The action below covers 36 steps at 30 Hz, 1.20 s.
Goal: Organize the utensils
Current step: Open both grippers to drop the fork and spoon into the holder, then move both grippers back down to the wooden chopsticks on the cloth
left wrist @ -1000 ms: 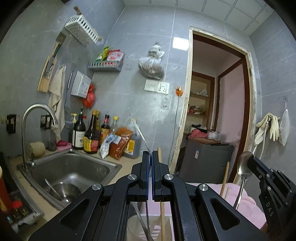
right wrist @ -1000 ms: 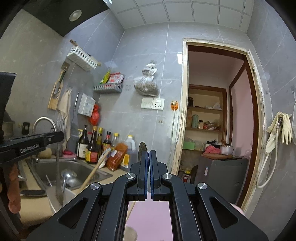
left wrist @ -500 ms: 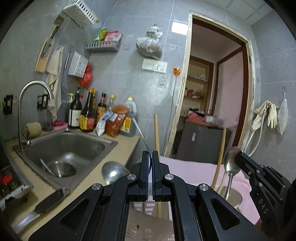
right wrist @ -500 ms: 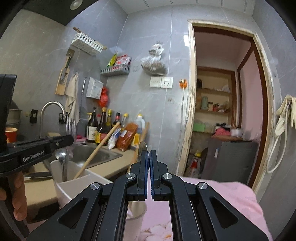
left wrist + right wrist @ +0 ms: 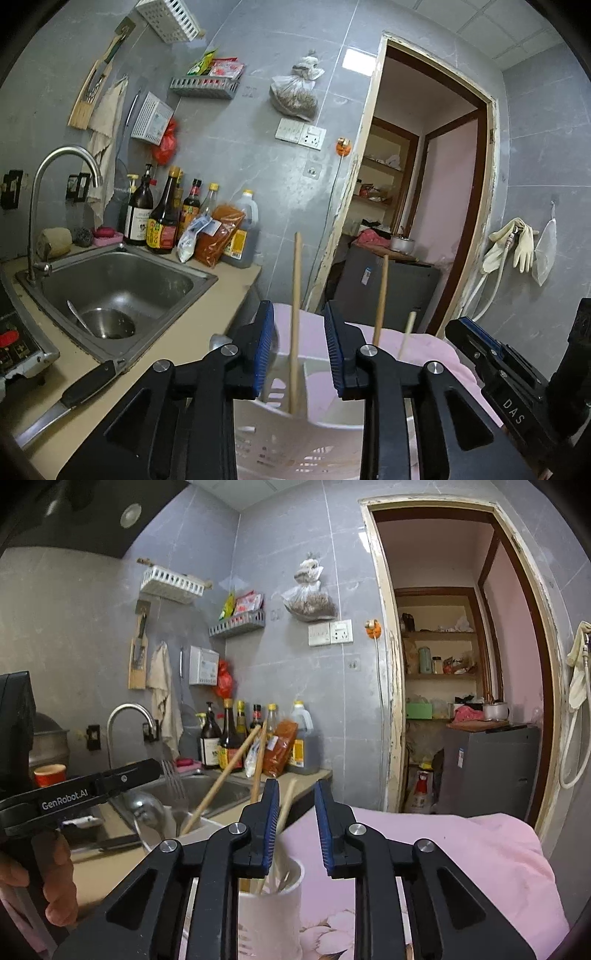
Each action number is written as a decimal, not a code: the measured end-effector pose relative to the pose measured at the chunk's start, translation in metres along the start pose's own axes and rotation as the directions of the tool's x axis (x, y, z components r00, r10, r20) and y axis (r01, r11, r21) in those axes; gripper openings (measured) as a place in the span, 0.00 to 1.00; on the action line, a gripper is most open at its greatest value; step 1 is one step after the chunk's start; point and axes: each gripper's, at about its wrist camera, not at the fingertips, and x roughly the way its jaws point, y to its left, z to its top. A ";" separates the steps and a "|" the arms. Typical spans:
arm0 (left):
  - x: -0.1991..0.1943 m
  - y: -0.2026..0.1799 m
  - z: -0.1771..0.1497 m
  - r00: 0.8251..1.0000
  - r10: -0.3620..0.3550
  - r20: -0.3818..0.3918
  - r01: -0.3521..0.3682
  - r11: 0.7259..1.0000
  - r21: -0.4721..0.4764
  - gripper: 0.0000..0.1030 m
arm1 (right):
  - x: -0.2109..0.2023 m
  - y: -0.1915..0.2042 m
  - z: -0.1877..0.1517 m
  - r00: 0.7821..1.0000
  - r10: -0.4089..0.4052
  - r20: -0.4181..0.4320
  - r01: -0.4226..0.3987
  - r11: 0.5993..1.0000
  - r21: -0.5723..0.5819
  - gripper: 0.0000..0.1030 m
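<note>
**Inspector A:** Left gripper [image 5: 299,345]: jaws parted wide, holding nothing. 1 wooden chopstick [image 5: 294,325] stands in the gap between the blue pads, touching neither as far as I can tell. Right gripper [image 5: 295,825]: jaws likewise apart, nothing gripped.

**Inspector B:** Location of the utensils?

**Inspector A:** The chopstick stands upright in a white slotted holder [image 5: 295,435] directly below the left gripper. In the right wrist view, 2 more wooden sticks [image 5: 221,779] lean in a white container [image 5: 207,829] alongside a metal ladle [image 5: 146,806] and what looks like fork tines. A second white cup [image 5: 273,904] sits below the right gripper on a pink cloth [image 5: 461,856], with utensils inside that are too hidden to name. A black-handled knife [image 5: 79,389] lies on the tabletop [image 5: 177,343] beside the sink [image 5: 110,291].

**Inspector B:** Risks from here?

**Inspector A:** 3, in my judgement. First, a sideways withdrawal could catch the chopstick on a pad and tip it out. Second, both containers rest on soft cloth, so a nudge from either gripper could topple them. Third, the 2 grippers sit close together over the same spot and could collide.

**Inspector B:** Outstanding work?

**Inspector A:** The knife appears not yet put away.
</note>
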 end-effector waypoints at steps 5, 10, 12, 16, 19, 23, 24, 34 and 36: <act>-0.010 -0.013 0.006 1.000 -0.003 0.022 0.003 1.000 0.017 0.36 | -0.018 -0.004 0.014 0.998 -0.019 0.057 0.018 1.000 0.017 0.27; -0.020 -0.032 0.010 0.999 -0.016 0.047 0.014 0.999 0.043 0.58 | -0.048 -0.014 0.028 0.988 -0.088 0.129 0.086 0.996 0.017 0.60; -0.025 -0.041 0.011 0.998 -0.014 0.059 0.011 0.998 0.055 0.70 | -0.061 -0.020 0.033 0.981 -0.123 0.149 0.122 0.992 0.017 0.73; -0.032 -0.057 0.008 0.997 -0.038 0.063 0.034 0.997 0.072 0.87 | -0.086 -0.032 0.037 0.969 -0.177 0.174 0.181 0.984 -0.003 0.88; -0.035 -0.071 0.003 0.997 -0.065 0.049 0.060 0.994 0.095 0.91 | -0.105 -0.042 0.034 0.961 -0.216 0.174 0.222 0.975 -0.015 1.00; -0.038 -0.090 -0.008 0.993 -0.114 0.020 0.110 0.986 0.126 0.94 | -0.120 -0.052 0.026 0.954 -0.260 0.150 0.268 0.963 -0.036 1.00; -0.038 -0.096 -0.012 0.991 -0.134 0.003 0.132 0.982 0.133 0.94 | -0.124 -0.056 0.024 0.953 -0.269 0.141 0.277 0.960 -0.037 1.00; -0.024 -0.142 -0.057 0.962 -0.198 -0.188 0.240 0.942 0.235 0.94 | -0.156 -0.100 -0.014 0.942 -0.332 -0.047 0.332 0.943 -0.005 1.00; -0.017 -0.149 -0.068 0.950 -0.199 -0.241 0.259 0.934 0.247 0.94 | -0.157 -0.110 -0.022 0.939 -0.325 -0.110 0.328 0.945 0.006 1.00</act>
